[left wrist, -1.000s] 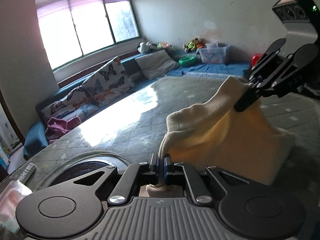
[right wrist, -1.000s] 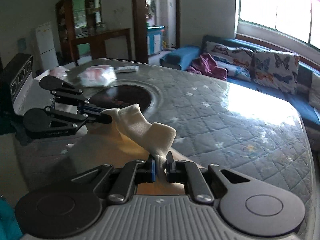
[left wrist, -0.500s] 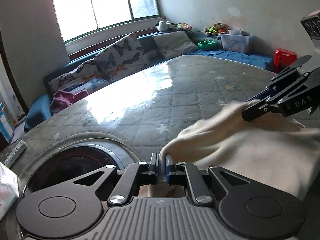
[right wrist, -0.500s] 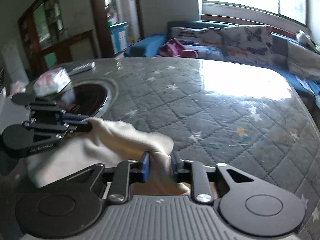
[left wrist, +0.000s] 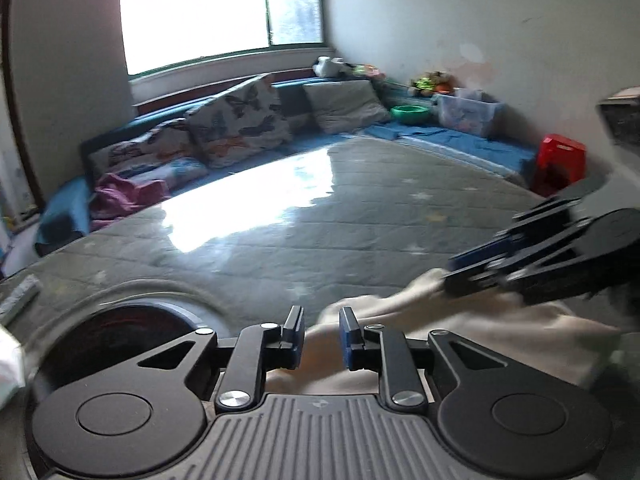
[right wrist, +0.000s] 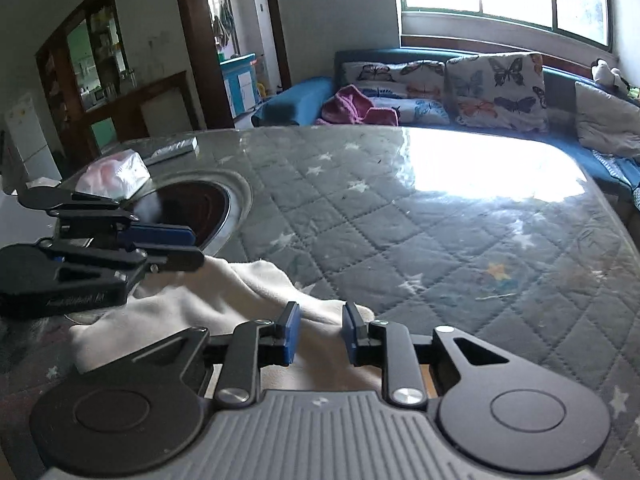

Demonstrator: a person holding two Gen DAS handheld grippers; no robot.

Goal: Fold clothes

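- left gripper [left wrist: 319, 336]: jaws parted, nothing pinched; cream garment [left wrist: 480, 340] lies just under and between the fingers
- right gripper [right wrist: 318, 334]: jaws also apart, gap over the cloth's near edge, likely so it can settle flat
- garment: down on the quilted table [right wrist: 440, 240], bunched between both tools, an edge doubled over
- farther: dark round inset [right wrist: 192, 208], then butterfly cushions [right wrist: 496, 88] by the window

A grey quilted table [right wrist: 460, 240] is carrying a cream garment [right wrist: 208, 300] at six o'clock, a tissue pack [right wrist: 114, 174] and a remote [right wrist: 174, 148] lying at ten.
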